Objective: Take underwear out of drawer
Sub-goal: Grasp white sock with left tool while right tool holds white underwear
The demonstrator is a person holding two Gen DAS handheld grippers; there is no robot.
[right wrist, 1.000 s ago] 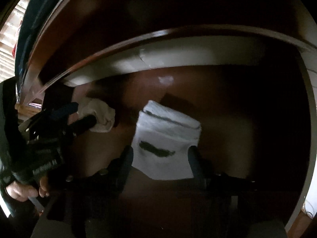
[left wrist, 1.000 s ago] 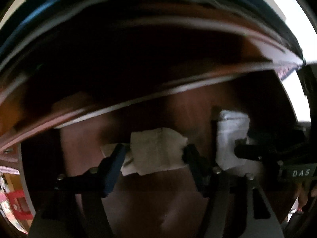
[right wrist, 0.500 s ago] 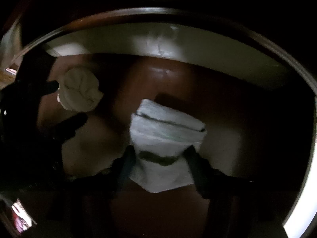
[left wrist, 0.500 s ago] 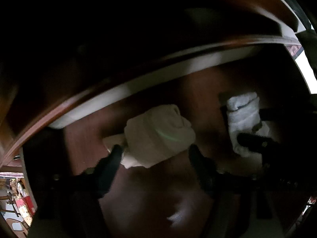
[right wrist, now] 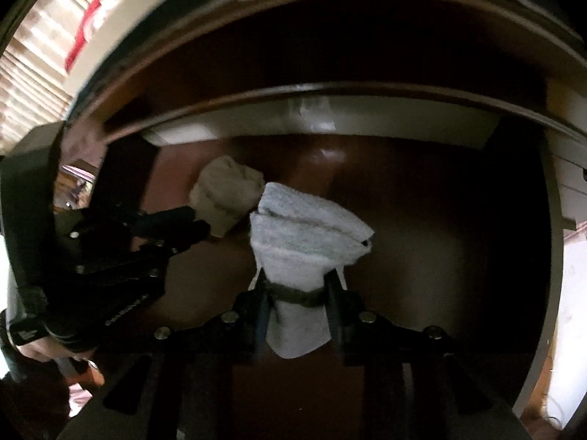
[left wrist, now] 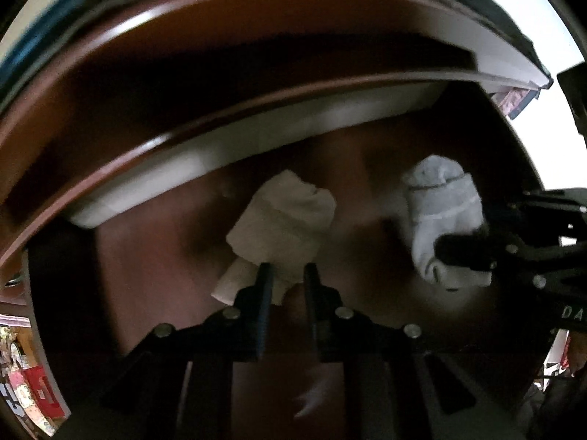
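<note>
Left gripper (left wrist: pixel 285 278): we have it clenched on the lower edge of the cream folded piece (left wrist: pixel 282 220), only a thin pinch of cloth between the pads.
Right gripper (right wrist: pixel 295 289): its jaws are closing on the white folded piece (right wrist: pixel 308 234), pads pressing its waist near a dark band.
Where the underwear is: both pieces sit inside the drawer (right wrist: pixel 422 220), close above its brown floor; we cannot tell whether either has left the floor, as the frames are dim and blurred.
Drawer front: the pale inner wall (left wrist: pixel 154 179) curves above both bundles, so each must rise over it to come out.
Risk, left side: we judge the thin edge grip the weakest point; the fold may unroll and the cloth slide free as it rises.
Risk, right side: the bulk hangs loose past the jaws and could catch the drawer's rim.
Risk, both: the bundles lie just beside each other, so one may drag the other, or the grippers may knock together.
</note>
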